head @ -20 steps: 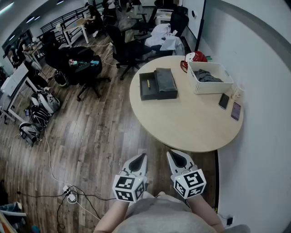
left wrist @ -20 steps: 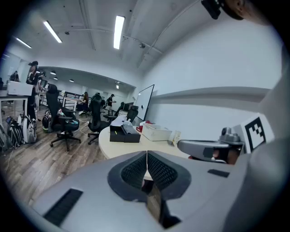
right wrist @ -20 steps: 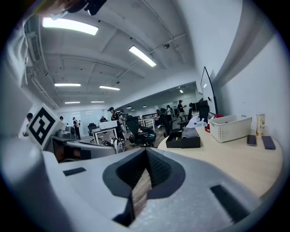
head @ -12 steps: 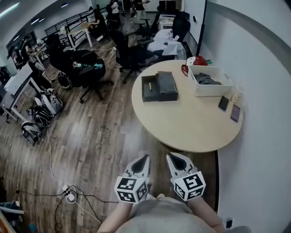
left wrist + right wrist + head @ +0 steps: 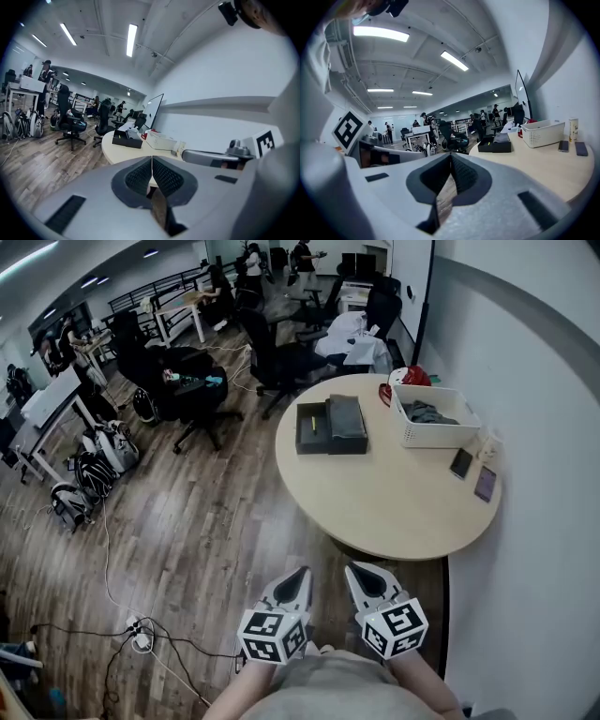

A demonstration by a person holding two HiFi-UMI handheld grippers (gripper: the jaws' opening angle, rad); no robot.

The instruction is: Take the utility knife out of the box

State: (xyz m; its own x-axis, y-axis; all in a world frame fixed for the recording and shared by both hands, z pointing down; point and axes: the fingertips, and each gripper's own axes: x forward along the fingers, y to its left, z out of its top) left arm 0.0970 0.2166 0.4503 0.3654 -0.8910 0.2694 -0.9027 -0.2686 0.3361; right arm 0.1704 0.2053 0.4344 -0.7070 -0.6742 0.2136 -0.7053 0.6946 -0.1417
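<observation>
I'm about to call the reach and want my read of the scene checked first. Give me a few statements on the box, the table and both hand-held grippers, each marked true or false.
1. The box lies open on the round table. True.
2. The left hand-held gripper holds something. False: its jaws are shut on nothing.
3. The right hand-held gripper is over the box. False: it is short of the table's near edge, over the floor, shut and empty.
4. A white basket stands on the table, right of the box. True.
5. The dark phone lies inside the basket. False: it lies on the table beside the basket.
</observation>
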